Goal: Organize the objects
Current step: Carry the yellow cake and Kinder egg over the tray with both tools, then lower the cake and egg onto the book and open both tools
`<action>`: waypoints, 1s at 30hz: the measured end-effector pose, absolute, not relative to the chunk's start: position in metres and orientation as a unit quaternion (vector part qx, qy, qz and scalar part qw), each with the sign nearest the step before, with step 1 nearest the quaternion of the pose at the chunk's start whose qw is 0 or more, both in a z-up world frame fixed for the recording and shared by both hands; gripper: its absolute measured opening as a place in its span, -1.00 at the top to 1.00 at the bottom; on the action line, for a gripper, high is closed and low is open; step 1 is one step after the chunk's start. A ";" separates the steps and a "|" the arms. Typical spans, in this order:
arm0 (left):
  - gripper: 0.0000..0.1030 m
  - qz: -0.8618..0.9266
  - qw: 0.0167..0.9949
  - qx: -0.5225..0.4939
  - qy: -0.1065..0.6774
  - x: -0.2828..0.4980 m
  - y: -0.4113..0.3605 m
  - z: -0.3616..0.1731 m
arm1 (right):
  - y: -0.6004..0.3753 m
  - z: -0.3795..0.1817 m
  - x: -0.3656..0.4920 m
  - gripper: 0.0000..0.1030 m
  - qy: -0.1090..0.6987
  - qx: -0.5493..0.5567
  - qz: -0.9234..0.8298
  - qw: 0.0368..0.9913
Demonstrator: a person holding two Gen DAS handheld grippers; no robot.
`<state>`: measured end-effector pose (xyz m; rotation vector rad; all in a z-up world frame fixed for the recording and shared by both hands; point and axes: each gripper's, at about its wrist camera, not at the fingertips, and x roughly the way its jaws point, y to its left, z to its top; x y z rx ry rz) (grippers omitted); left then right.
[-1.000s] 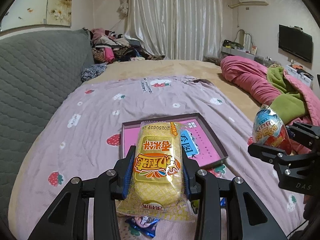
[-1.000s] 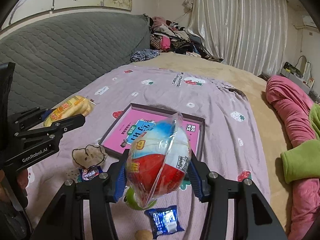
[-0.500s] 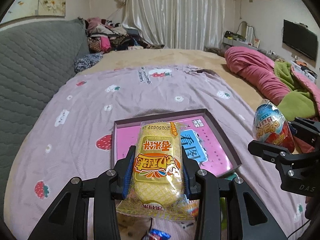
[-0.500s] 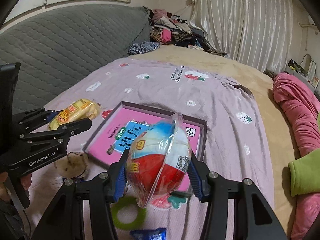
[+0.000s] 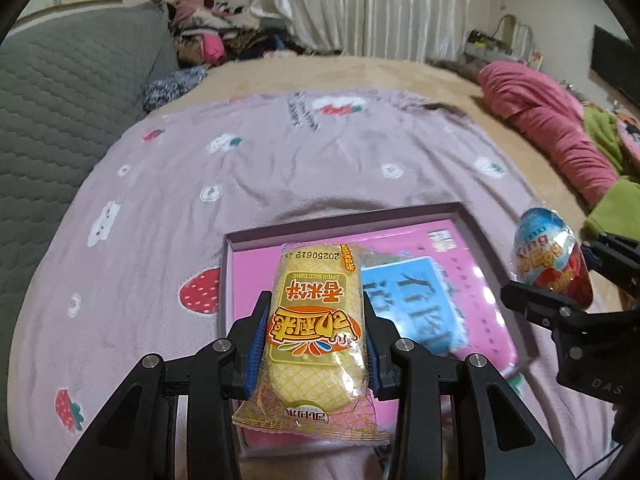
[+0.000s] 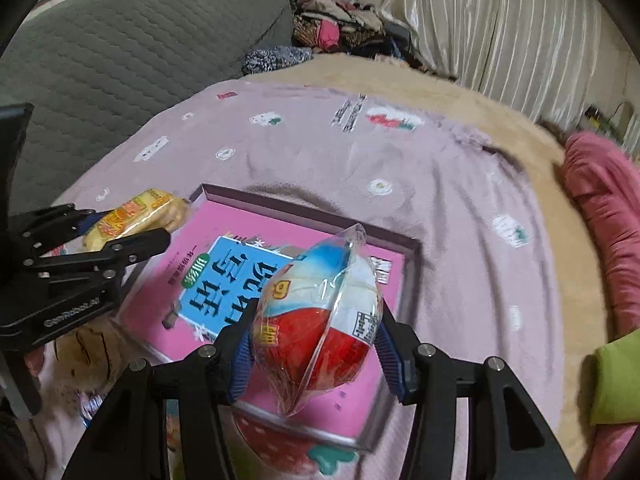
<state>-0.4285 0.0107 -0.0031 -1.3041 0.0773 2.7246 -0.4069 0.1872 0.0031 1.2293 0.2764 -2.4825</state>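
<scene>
Snacks have both come forward over the pink tray (image 5: 492, 248) on the bed: our left hand-held gripper (image 5: 316, 320) clamps the yellow rice cake packet (image 5: 316, 312), our right hand-held gripper (image 6: 316, 344) the wrapped egg (image 6: 320, 320), so we judge release comes next.

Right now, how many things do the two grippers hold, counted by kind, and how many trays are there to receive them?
Yellow rice cake packets: 1, the packet clamped in the left gripper.
Wrapped egg-shaped treats: 1, the egg clamped in the right gripper.
Pink trays: 1, the tray lying on the purple blanket below both.
Total: 3
</scene>
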 end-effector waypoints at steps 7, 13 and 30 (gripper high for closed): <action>0.22 0.874 0.046 -0.484 0.015 -0.475 0.003 -0.034 | 0.191 -0.028 -0.462 -0.04 0.039 0.487 -0.856 0.166; 0.22 0.866 0.035 -0.499 -0.001 -0.496 -0.004 -0.059 | 0.198 -0.061 -0.494 -0.04 0.023 0.508 -0.850 0.140; 0.18 0.859 0.036 -0.511 0.028 -0.506 0.003 -0.095 | 0.191 -0.098 -0.508 -0.05 0.048 0.525 -0.841 0.125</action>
